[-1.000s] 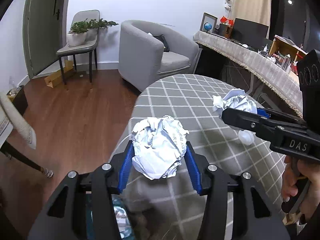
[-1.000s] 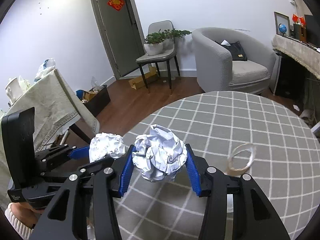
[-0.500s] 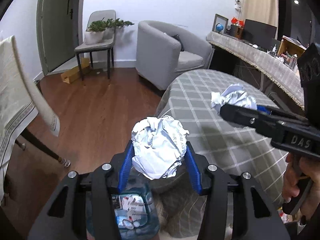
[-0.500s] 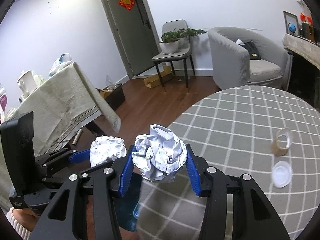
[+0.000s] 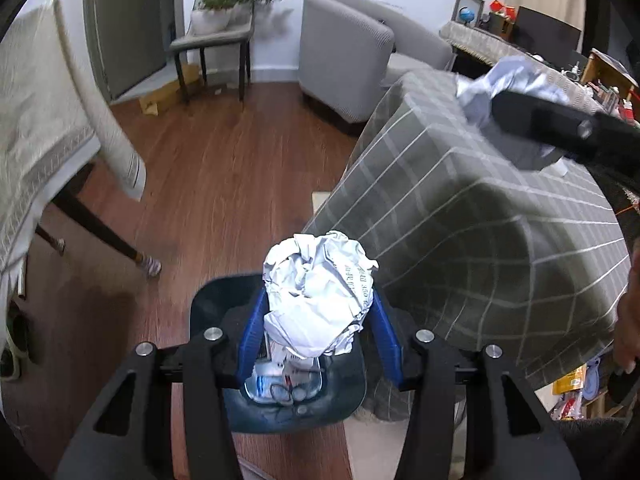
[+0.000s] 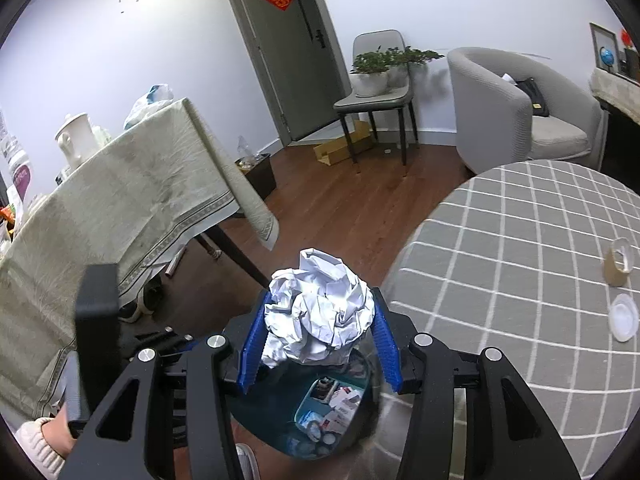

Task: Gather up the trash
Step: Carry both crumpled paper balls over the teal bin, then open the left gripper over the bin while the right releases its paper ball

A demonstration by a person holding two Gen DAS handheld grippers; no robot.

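Wood-floored sitting room [image 5: 224, 168]; round table under grey checked cloth [image 6: 520, 248]; dark blue plastic waste bin [image 5: 344, 396] on the floor, just beside the table's edge.

Left tongs [image 5: 318, 330]: clenched on crumpled white paper ball with faint print [image 5: 318, 296]. Carried off the table within the last second; now directly above the bin's mouth, not yet let go.

Right tongs [image 6: 318, 350]: clenched on second crumpled white paper ball [image 6: 320, 312]. Likewise swung from above the table to above the bin, close alongside the left pair.

Bin contents: wrappers and small packaging visible at the bottom.

Left on the table, well away from the bin: brown tape roll [image 6: 619, 261]; white round plastic lid [image 6: 624, 317].

Status: transport step judged finished for both balls; release into the bin judged next. Slight risk of one ball catching the rim or the neighbouring tongs if both drop together.
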